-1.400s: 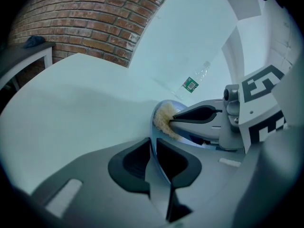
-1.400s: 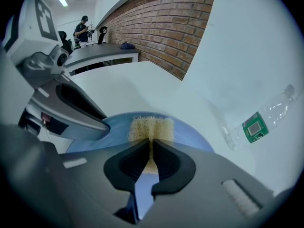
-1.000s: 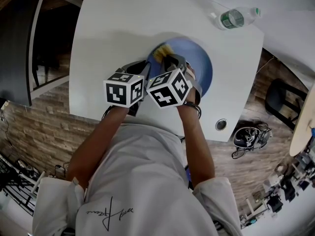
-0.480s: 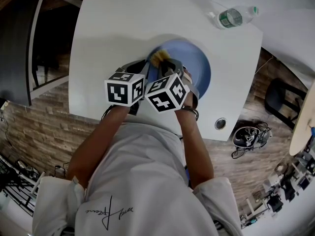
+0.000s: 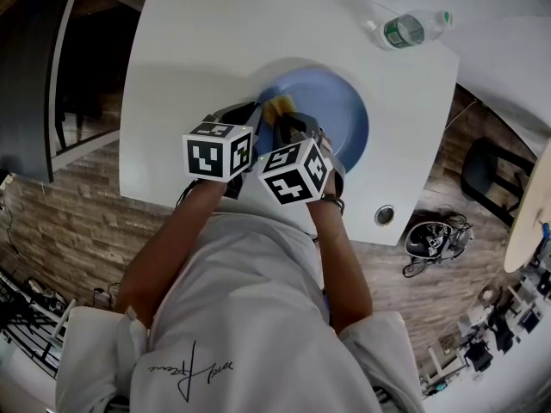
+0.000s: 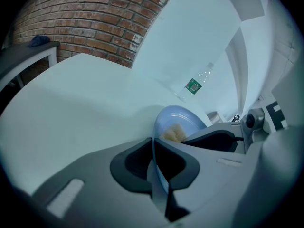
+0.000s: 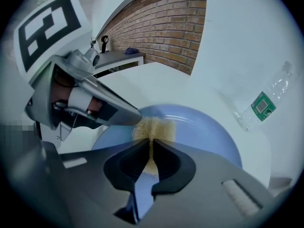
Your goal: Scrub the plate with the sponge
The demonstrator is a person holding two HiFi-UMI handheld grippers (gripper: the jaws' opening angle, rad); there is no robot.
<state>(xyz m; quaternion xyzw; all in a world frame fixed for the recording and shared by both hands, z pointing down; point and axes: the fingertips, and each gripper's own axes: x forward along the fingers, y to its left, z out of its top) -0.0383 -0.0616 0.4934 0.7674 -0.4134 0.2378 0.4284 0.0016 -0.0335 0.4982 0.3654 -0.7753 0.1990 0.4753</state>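
Left gripper (image 6: pixel 153 145) jaws were clenched on the plate (image 6: pixel 185 118) rim. Right gripper (image 7: pixel 151 144) jaws pinched the sponge (image 7: pixel 154 126), pressed on the plate's left part. Both forearms reached forward side by side, marker cubes close together. Plate lay on the table (image 5: pixel 207 50); bottle (image 5: pixel 411 29) well apart.

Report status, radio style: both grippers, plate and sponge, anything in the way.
Left gripper shut on plate rim. Right gripper shut on sponge, sponge against plate surface. Water bottle lies on table beyond plate, clear of the work.
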